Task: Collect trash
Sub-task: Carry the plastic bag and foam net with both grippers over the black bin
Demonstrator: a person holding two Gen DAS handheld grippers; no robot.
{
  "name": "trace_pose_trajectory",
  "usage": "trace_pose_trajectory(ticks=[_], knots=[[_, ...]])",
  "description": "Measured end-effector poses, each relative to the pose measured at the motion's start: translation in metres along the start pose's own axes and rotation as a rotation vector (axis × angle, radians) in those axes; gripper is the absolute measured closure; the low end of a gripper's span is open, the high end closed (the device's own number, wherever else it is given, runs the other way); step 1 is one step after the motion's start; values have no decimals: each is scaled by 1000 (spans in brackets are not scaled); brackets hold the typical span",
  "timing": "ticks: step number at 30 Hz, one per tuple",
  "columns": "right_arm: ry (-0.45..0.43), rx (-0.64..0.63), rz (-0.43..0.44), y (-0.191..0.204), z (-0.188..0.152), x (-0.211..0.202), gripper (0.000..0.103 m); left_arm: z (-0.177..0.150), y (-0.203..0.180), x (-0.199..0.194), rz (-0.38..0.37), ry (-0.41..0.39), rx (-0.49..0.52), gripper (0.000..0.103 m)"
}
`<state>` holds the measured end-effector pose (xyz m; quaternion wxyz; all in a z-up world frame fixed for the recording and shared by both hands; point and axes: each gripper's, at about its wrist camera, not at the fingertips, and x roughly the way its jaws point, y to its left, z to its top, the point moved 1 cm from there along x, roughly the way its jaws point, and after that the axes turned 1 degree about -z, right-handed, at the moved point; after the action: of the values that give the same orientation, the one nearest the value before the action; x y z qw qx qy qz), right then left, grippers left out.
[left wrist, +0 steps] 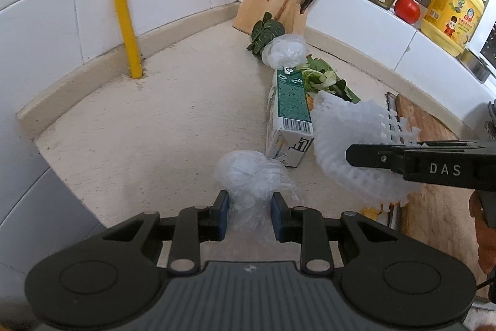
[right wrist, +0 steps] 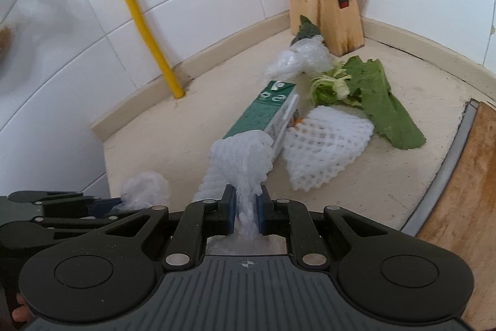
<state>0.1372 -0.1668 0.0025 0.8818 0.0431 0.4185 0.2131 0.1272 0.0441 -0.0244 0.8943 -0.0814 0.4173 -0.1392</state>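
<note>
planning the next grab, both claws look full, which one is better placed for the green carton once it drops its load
Right, probably. The right claw, shut on foam net, points at the green carton; the left claw, shut on crumpled plastic wrap, sits further aside.

Carton (right wrist: 263, 114) on desk (right wrist: 155, 145); foam net (right wrist: 325, 148) right of it, knife block (right wrist: 322, 5) behind, leaves (right wrist: 372, 95) between.

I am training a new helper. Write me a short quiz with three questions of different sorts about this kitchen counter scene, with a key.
1. True or false: the left hand-held gripper holds a crumpled clear plastic bag.
2. What is pinched in the right hand-held gripper? A) foam fruit net B) green leaf C) tomato
3. Fill in: the green carton lies on the ____.

Key: 1 true; 2 A; 3 counter.
</note>
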Motion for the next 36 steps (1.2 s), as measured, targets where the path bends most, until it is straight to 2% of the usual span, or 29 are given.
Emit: trace_pose_trajectory(ticks=[19,36], knots=[[7,-119,111,73,-1,5,85,-18,48,-42,74,-73,-84,80],[113,-283,273,177,-2,54,85,-57,134,-80,216,-91,-272,80]])
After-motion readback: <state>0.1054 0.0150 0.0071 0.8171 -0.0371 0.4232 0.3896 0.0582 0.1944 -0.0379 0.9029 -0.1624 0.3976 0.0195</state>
